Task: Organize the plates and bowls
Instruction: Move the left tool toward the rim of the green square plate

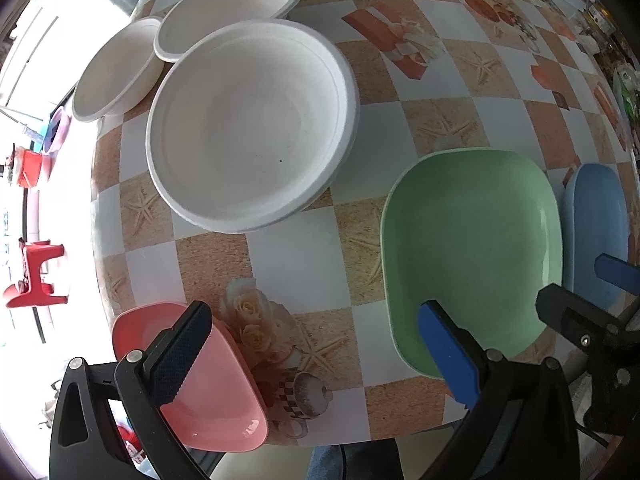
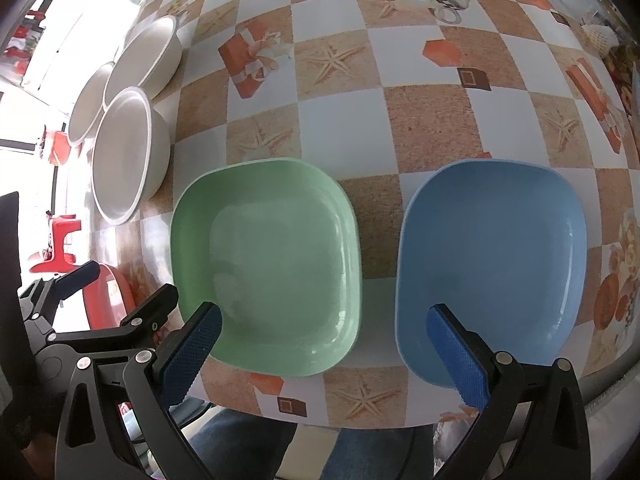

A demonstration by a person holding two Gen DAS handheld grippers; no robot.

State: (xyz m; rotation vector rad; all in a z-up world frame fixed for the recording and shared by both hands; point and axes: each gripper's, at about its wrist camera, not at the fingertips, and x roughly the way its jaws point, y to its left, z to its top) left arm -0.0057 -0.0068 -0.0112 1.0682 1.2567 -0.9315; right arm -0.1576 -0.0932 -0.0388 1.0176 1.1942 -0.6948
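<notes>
I am holding my left claw (image 1: 316, 360) wide apart above the near edge of the desk (image 1: 304, 264), with nothing between its pads. One finger is hanging over the pink plate (image 1: 224, 392), which is sitting at the near left corner and jutting slightly past the edge; the other finger is hanging over the near rim of the green plate (image 1: 472, 248).

I am keeping my right claw (image 2: 324, 352) just as wide, also gripping nothing. It is hovering over the near edge, one finger above the green plate (image 2: 272, 256) and the other above the blue plate (image 2: 492, 248). These two square plates are lying side by side along the near edge, close but apart, green to the left of blue.

Three white bowls (image 1: 252, 128) are clustering by the left edge of the desk, farther back than the plates. The nearest bowl is looking like a nested pair, and it is overlapping the flatter one (image 1: 228, 8) behind it; the third (image 1: 116, 68) is standing at the very edge, touching its neighbours.

My trouser legs (image 2: 248, 448) are showing beneath the near edge. Red plastic stools (image 1: 36, 276) are standing on the floor beyond the left edge.
</notes>
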